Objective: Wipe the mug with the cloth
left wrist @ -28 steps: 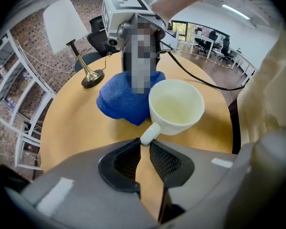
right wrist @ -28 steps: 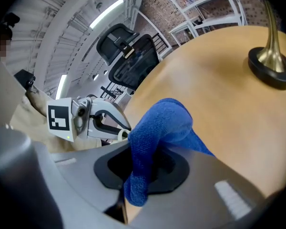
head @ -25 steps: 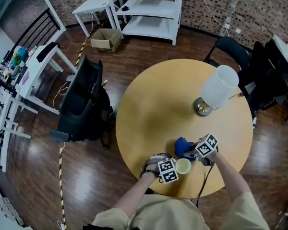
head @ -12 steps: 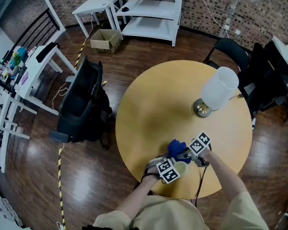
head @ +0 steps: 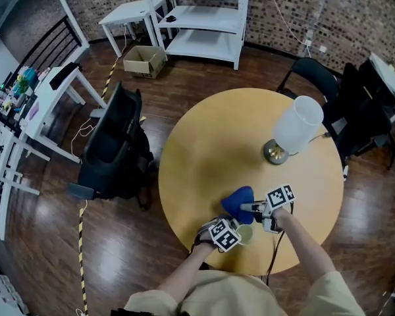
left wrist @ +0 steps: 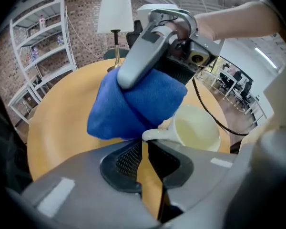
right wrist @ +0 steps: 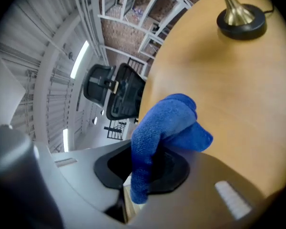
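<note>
A cream mug (left wrist: 196, 129) sits tilted near the table's front edge, and my left gripper (left wrist: 146, 143) is shut on its handle (left wrist: 157, 134). In the head view the mug (head: 245, 234) peeks out beside the left gripper (head: 233, 232). My right gripper (right wrist: 144, 165) is shut on a blue cloth (right wrist: 169, 124), which bunches out past its jaws. In the left gripper view the cloth (left wrist: 133, 104) hangs from the right gripper (left wrist: 150, 51) right beside the mug's rim and over its handle. The head view shows the cloth (head: 238, 203) left of the right gripper (head: 255, 209).
A table lamp with a white shade (head: 297, 124) and brass base (right wrist: 241, 18) stands at the back right of the round wooden table (head: 204, 150). A black office chair (head: 112, 147) is left of the table. White shelving (head: 207, 15) stands far behind.
The right gripper has rolled and lifted a little, so the cloth now hangs more spread out to its left. The left gripper has rolled with the mug, which shows less in the head view.
</note>
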Demonstrator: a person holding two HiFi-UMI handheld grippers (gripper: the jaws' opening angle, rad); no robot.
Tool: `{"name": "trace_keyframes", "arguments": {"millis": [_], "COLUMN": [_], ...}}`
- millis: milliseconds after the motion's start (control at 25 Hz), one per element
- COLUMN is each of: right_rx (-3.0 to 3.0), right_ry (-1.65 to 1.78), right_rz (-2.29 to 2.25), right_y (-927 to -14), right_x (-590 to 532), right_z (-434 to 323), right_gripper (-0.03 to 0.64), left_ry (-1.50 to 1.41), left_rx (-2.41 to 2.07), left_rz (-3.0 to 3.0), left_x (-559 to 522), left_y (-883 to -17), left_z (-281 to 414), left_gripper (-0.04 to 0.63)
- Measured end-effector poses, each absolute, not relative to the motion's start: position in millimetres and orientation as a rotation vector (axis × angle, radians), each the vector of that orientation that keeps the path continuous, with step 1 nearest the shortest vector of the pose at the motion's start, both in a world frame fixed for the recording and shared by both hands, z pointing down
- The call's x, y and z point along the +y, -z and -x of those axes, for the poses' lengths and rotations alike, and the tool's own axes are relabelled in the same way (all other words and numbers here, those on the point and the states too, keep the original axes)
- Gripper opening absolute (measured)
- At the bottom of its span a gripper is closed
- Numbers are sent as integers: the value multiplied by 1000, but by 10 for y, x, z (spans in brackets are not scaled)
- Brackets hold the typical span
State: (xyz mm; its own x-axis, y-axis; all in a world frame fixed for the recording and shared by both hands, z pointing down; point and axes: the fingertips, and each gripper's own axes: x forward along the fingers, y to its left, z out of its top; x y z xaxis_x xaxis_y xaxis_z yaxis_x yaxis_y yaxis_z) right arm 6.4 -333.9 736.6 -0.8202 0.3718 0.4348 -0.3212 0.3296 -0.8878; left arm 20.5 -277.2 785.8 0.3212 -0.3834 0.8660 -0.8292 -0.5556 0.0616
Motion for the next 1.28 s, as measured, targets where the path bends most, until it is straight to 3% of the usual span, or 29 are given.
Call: {"name": "trace_keyframes", "arguments": {"millis": [320,800,1040,1280], "right_rx": [-2502,-2928,-2838,-2708], "right_ry": [-1404,-330,39,91], "right_rz": [-103,-1024,-1399,-1607], "right_y": [-6414,-4403,-3670,-3619], "right_x": [-3531,-3833,-3742,-3616], "right_z": [-63,-748,-1230,-1559], "right_gripper": [58,60,60,60], "left_ry": [-848,-108,17,55], "left_rx": [-1236,-1528,-1747,-1893], "left_rz": [-2060,-2439,-2539,-2508], "left_x": [-2783,-3678,-3777,-3767], "left_y": [-7341,-4660,-3904,-3696], "left_z": [261,299,253,324], "left_gripper": [62,206,309,368]}}
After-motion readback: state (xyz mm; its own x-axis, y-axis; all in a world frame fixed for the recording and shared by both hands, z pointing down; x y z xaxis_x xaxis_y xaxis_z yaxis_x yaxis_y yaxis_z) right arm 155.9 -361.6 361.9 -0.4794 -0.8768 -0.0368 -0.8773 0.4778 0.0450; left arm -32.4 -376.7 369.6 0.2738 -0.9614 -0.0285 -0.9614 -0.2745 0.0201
